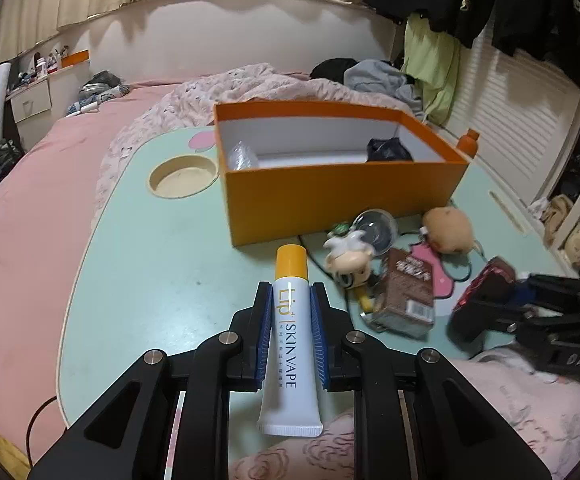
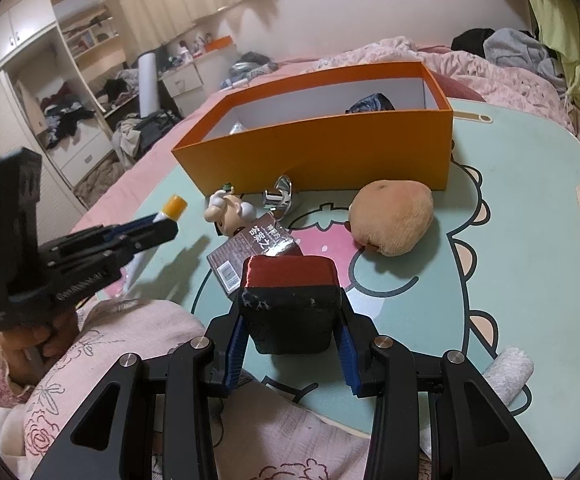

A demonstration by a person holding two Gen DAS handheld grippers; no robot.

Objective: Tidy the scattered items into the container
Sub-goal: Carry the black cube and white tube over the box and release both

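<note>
Tube [image 1: 290, 332], white with a yellow cap, lettered "Lip SKINVAPE": pinched at mid-length between the blue pads of the left gripper [image 1: 290, 300], lower centre of the left wrist view, cap pointing toward the box. In the right wrist view the same tube [image 2: 174, 208] shows at centre left, raised off the table.

Block [image 2: 290, 304], dark with a red upper face: clamped between the pads of the right gripper [image 2: 290, 316], lower centre of the right wrist view, above the table.

Box [image 1: 342, 196], orange outside and white inside, open-topped: stands on the mint-green table [image 1: 150, 280], upper centre of both views. Contents: 1 clear crinkled item [image 1: 242, 156] at its left end, 1 dark bundle [image 1: 388, 150] at its right end.

Loose items on the table, in front of the box:
- 1 small white-headed figurine [image 2: 230, 210]
- 1 shiny chrome piece [image 2: 278, 196], just in front of the box wall
- 1 brown printed packet [image 2: 250, 252], touching the figurine
- 1 tan plush toy [image 2: 392, 224], right of the packet

Pink floral fabric [image 2: 90, 360] fills the lower left of the right wrist view.
</note>
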